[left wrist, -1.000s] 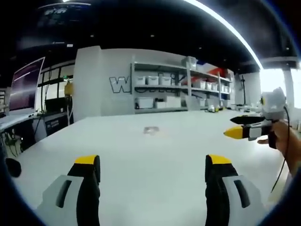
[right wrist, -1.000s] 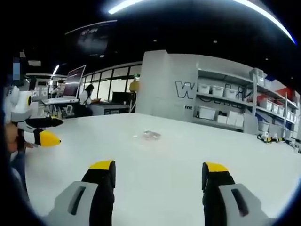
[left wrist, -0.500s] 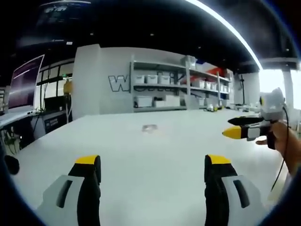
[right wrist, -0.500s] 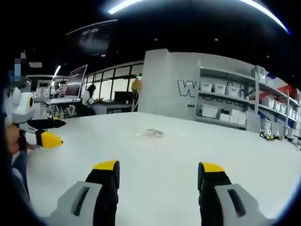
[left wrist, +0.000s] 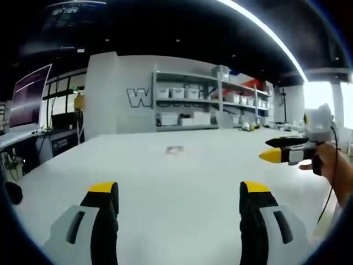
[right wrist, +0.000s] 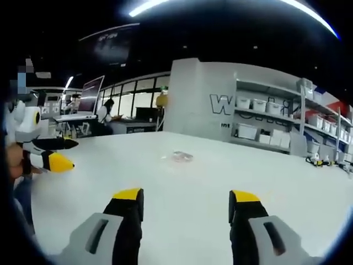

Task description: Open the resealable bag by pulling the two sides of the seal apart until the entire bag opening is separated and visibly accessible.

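A small clear resealable bag (left wrist: 175,149) lies flat on the white table (left wrist: 182,176), far ahead of both grippers; it is the bag (right wrist: 181,157) in the right gripper view too. My left gripper (left wrist: 179,193) hovers over the near table, open, with nothing between its yellow-tipped jaws. My right gripper (right wrist: 187,200) is also open and empty. The right gripper (left wrist: 276,150) enters the left gripper view from the right, held by a hand. The left gripper (right wrist: 58,154) shows at the left edge of the right gripper view.
Shelves with white bins (left wrist: 209,105) stand behind the table against a grey wall with lettering. Desks with monitors (right wrist: 88,96) and a seated person (right wrist: 105,113) are at the far left. A cable hangs from the right gripper's hand (left wrist: 331,165).
The right gripper's jaws have closed in slightly but stay open. Both views shifted a little; the bag has not moved.
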Motion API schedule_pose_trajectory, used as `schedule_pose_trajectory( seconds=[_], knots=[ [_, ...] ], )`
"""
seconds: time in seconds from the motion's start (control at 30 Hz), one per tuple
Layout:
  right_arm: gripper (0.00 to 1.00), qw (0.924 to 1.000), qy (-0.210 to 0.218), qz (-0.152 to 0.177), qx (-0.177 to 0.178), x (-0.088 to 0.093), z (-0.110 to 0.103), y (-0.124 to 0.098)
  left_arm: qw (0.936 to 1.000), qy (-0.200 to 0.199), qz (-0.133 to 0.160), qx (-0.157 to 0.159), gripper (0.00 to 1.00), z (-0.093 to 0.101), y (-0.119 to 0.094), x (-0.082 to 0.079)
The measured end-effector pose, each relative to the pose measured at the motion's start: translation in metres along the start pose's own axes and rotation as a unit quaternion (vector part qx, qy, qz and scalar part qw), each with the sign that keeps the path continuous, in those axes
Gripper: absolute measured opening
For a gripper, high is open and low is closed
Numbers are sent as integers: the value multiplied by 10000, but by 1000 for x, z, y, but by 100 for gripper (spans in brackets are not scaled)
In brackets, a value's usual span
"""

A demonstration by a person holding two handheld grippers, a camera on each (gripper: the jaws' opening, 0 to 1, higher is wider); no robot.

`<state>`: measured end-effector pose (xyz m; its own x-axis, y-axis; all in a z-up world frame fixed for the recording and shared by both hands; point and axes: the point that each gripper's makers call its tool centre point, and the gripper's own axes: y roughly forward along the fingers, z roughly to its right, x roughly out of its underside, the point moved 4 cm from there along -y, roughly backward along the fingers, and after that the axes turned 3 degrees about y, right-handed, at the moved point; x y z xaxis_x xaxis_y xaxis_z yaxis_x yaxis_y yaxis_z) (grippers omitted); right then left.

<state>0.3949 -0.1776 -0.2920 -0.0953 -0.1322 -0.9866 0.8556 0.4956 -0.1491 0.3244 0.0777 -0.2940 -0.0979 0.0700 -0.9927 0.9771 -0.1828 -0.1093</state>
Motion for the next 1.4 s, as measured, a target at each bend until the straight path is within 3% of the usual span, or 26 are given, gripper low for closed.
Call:
schedule_pose_trajectory(
  seconds=[0.33,0.63,0.9,1.17,1.4],
  knots=[
    [46,9997,-79,-56,-214,4,-4,5,10000,-37,-62,46,89,2,1,5],
    [39,9991,-135,-21,-390,1,-5,17,10000,-37,-20,61,89,3,-2,2],
    [36,9982,16,-137,-583,7,-5,32,10000,-41,-48,75,89,3,-3,4],
    [33,9973,20,-71,-725,-1,-4,47,10000,-45,-23,51,89,1,-4,3],
    [33,9963,58,-248,-824,10,-9,54,10000,-57,-17,38,89,-1,-5,3]
  ],
)
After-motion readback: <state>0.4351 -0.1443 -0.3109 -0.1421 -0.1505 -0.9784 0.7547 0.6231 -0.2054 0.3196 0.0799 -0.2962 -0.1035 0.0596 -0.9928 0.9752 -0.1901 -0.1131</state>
